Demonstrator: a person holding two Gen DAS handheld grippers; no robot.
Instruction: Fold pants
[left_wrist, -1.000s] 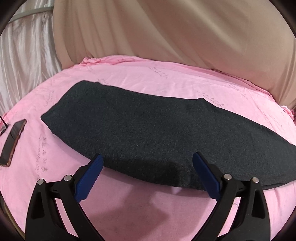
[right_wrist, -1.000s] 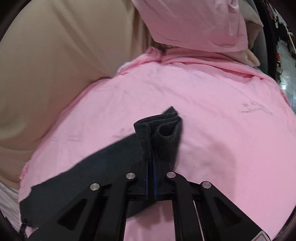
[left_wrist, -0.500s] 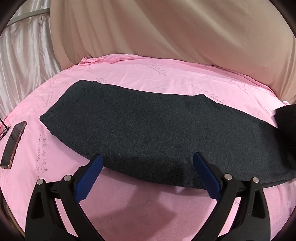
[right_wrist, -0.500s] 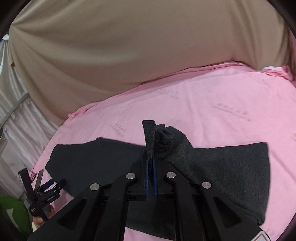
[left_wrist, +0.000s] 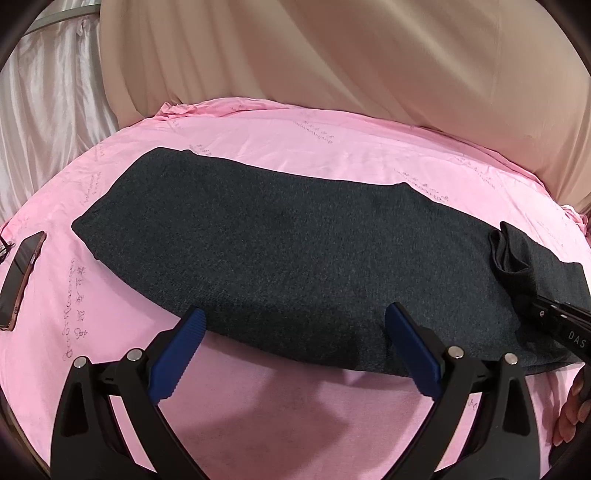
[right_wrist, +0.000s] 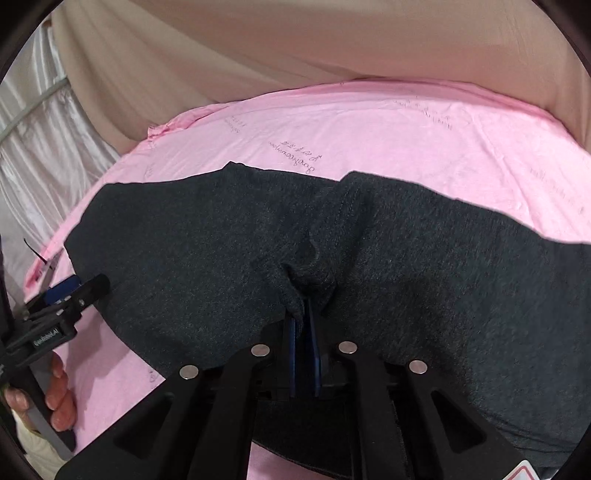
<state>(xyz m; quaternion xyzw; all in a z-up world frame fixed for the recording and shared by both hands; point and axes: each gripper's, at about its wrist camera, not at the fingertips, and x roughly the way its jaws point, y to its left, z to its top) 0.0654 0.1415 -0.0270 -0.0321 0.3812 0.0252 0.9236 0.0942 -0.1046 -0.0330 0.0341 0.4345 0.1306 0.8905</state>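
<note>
Dark grey pants (left_wrist: 295, 254) lie folded lengthwise across the pink sheet (left_wrist: 314, 144). My left gripper (left_wrist: 295, 350) is open and empty, just short of the pants' near edge. My right gripper (right_wrist: 303, 314) is shut on the bunched leg end of the pants (right_wrist: 310, 273) and holds it over the rest of the garment. It also shows at the right edge of the left wrist view (left_wrist: 532, 306), with the folded-over leg end (left_wrist: 513, 254) in it. The left gripper shows at the left of the right wrist view (right_wrist: 74, 291).
A phone (left_wrist: 22, 273) lies on the sheet at the far left. A beige cloth (left_wrist: 332, 55) hangs behind the bed, and a white curtain (left_wrist: 44, 92) hangs at the left. The person's fingers (right_wrist: 61, 398) hold the left gripper's handle.
My right gripper has carried the leg end leftward over the pants, folding the garment onto itself. It has come into the left wrist view. My left gripper has barely moved.
</note>
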